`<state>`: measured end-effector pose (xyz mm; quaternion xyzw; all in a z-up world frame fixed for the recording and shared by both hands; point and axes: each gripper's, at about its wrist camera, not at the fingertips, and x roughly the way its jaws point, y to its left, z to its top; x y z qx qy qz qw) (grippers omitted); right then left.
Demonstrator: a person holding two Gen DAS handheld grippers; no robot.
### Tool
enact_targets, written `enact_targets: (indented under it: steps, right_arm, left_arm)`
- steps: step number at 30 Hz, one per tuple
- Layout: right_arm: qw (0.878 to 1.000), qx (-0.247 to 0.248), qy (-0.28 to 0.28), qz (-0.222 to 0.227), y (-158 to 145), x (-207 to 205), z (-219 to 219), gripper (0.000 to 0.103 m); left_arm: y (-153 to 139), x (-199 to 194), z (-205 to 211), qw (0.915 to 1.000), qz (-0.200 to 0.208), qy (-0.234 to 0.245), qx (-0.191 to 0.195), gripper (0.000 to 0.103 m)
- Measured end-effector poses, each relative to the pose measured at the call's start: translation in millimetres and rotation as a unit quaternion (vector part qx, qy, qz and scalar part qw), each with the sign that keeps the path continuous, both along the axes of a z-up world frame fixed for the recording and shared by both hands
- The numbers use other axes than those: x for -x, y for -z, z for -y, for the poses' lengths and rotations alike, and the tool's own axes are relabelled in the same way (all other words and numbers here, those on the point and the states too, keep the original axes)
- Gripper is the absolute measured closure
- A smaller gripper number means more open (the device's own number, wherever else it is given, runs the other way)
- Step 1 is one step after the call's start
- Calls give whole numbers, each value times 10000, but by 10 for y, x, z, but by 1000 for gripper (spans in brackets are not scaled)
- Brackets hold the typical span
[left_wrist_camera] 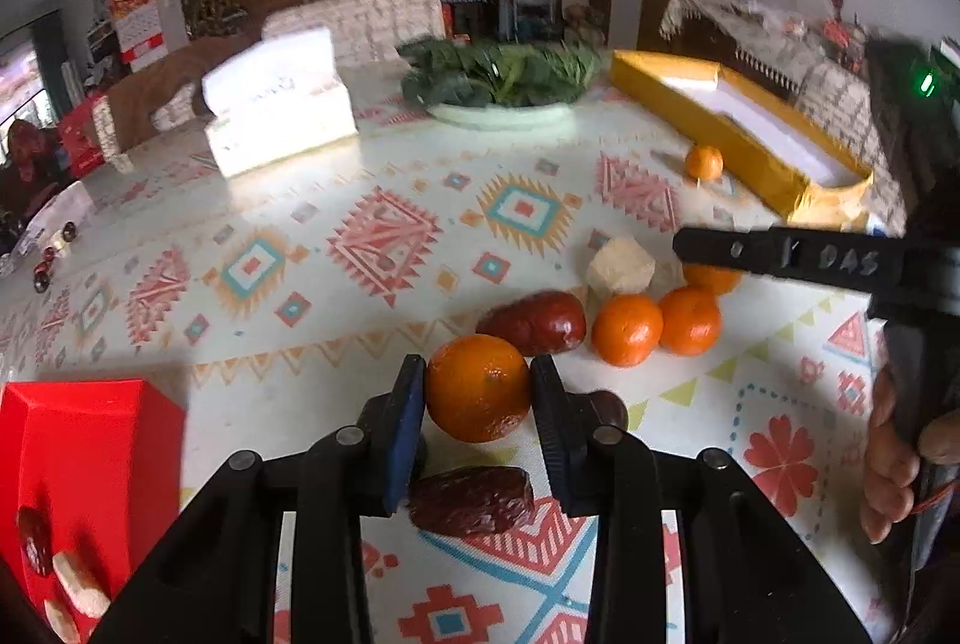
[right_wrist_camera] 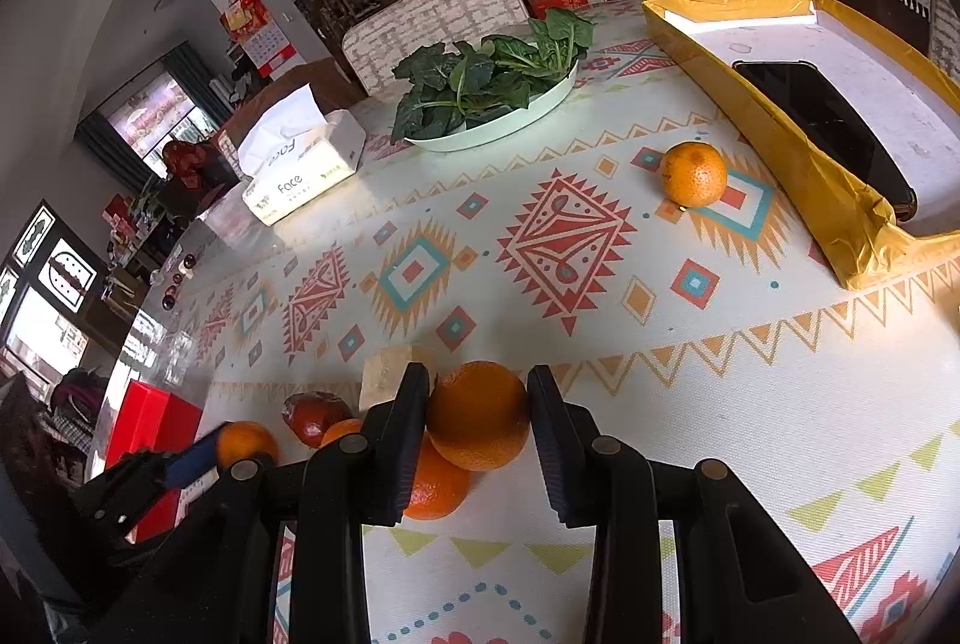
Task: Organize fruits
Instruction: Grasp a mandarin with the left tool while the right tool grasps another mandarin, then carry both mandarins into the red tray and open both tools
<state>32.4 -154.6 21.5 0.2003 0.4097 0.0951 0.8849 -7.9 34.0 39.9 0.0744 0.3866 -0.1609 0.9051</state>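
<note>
The broad table under its patterned cream cloth (right_wrist_camera: 540, 236) fills the view, and the long yellow cardboard tray (right_wrist_camera: 840, 200) lies at its far right edge with a dark phone (right_wrist_camera: 828, 122) inside. A white oval dish of dark leafy greens (right_wrist_camera: 492, 128) sits at the back. The red box (left_wrist_camera: 90, 458) stands at near left. The left gripper (left_wrist_camera: 477, 398) is clamped on a round orange mandarin (left_wrist_camera: 477, 389), and the right gripper (right_wrist_camera: 478, 413) grips another mandarin (right_wrist_camera: 478, 416) just above the cloth. A loose mandarin (right_wrist_camera: 694, 174) waits just beside the tray; a wrinkled brown date (left_wrist_camera: 474, 500) lies below the left jaws.
</note>
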Motion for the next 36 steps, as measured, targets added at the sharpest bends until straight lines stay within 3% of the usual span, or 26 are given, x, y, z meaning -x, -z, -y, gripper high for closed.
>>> enact_targets:
  steps: [8, 13, 20, 28, 36]
  right_arm:
    - [9999, -59, -69, 142, -46, 38, -6, 66]
    - [9985, -359, -273, 307, -90, 74, -26, 66]
    - [9943, -628, -734, 443, -118, 119, -191, 66]
    - [9918, -559, -1097, 341, -217, 343, -575, 66]
    - [9868, -509, -1511, 271, -369, 398, -1162, 66]
  left_arm:
    - [-309, 349, -291, 9980, 418, -314, 344, 69]
    - [-486, 615, -589, 9943, 625, -650, 569, 68]
    - [-606, 990, -1197, 9829, 809, -1272, 1056, 68]
    - [-584, 1353, -1932, 9682, 897, -1931, 1314, 68]
    - [-528, 1588, -2434, 9562, 1004, -2403, 1338, 68]
